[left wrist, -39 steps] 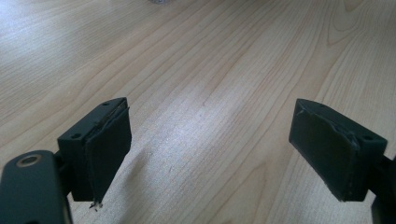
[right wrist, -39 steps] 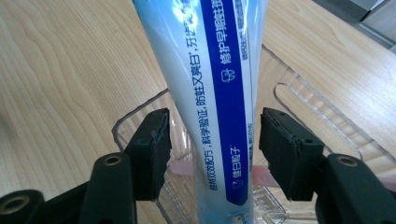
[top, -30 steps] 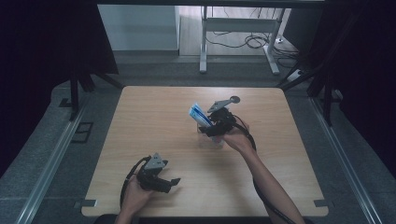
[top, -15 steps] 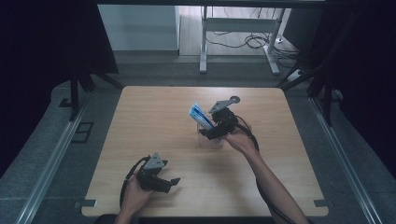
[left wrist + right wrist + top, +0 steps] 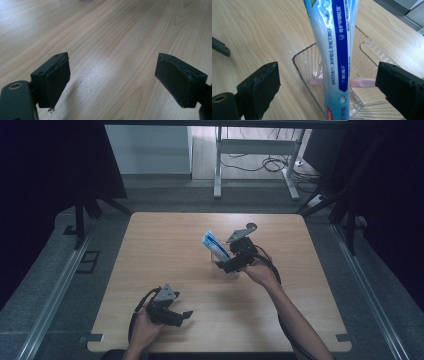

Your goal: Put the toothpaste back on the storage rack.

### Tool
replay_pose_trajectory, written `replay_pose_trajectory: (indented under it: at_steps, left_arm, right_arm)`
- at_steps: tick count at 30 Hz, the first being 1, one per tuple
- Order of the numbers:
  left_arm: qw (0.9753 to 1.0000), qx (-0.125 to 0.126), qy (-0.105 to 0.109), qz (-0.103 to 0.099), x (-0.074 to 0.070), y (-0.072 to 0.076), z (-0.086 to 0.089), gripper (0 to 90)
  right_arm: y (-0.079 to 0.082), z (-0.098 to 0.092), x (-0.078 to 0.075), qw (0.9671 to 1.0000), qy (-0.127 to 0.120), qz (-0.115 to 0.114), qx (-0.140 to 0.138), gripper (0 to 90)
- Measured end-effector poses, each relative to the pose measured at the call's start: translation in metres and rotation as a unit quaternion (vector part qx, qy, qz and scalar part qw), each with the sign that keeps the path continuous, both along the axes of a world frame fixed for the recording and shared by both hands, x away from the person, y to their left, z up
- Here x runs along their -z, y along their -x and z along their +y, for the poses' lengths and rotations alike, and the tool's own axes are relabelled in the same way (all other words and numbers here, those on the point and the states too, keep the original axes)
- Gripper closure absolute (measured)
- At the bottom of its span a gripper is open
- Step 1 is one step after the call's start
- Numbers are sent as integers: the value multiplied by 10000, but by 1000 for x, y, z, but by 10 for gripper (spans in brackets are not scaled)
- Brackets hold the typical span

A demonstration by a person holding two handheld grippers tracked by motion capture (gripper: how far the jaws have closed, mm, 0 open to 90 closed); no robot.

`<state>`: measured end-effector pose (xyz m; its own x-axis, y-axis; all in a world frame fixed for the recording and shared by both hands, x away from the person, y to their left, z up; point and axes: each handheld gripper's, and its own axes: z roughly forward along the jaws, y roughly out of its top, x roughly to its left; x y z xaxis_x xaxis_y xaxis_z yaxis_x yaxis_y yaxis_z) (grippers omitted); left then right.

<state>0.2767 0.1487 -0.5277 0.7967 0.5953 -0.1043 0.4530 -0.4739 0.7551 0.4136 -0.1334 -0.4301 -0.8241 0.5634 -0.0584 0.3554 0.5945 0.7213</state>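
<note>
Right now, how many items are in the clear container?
2. A blue-and-white toothpaste tube stands leaning in the clear container, between the right gripper jaws, which are open. A pink item, maybe a toothbrush, lies across the bottom behind it. More could be hidden.

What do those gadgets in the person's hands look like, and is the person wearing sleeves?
Each hand holds a black tool. The left gripper and right gripper each carry a grey three-cornered plate on top and trail a black cable. Up close, the jaws end in blocky black pads with slightly frayed edges, and a small brass-coloured ring sits on the body. The forearms are bare, with no sleeves.
</note>
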Motion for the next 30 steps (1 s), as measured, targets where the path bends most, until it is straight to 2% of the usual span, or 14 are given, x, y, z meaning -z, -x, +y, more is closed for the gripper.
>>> replay_pose_trajectory:
  at_steps: [12,30]
  left_arm:
    - [10000,-3,31,14,1,0,0,130]
    - [10000,12,26,20,2,0,-1,130]
  right_arm:
    - [7,-13,1,9999,-85,2,54,59]
    - [31,-37,6,9998,-146,-51,83,56]
